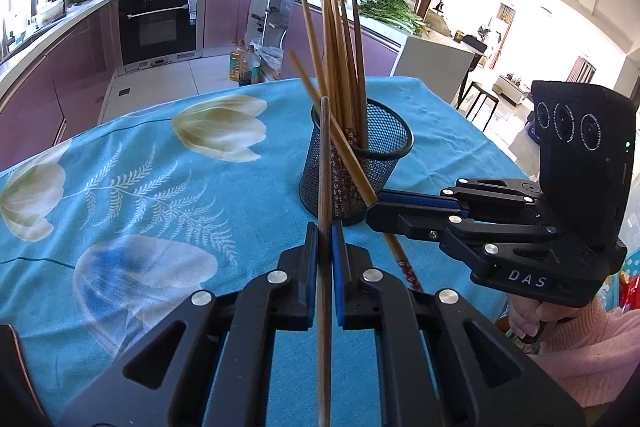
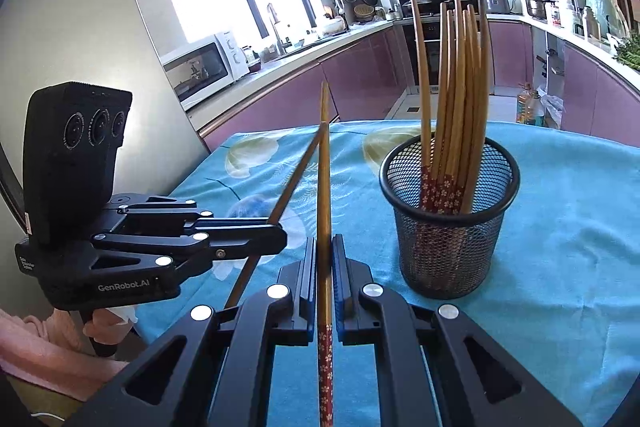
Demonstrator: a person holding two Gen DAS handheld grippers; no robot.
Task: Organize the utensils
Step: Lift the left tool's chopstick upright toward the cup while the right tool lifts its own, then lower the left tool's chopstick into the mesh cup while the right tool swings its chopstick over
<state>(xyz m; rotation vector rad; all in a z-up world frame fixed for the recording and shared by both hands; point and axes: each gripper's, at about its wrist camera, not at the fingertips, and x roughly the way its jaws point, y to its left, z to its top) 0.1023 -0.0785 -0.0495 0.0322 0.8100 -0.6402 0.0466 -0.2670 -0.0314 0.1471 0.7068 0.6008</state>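
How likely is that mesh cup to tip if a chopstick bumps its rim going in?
Fairly likely. The mesh cup looks light, being open wire. The tall chopsticks stand well above its rim and lean to one side, so it is probably top-heavy. The tablecloth may let it slide before tipping.

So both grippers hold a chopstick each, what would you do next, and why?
Probably carry the right gripper over the mesh cup and lower its chopstick in. Both grippers are shut on a chopstick, the cup is close to the right one, and the other chopsticks already stand there.
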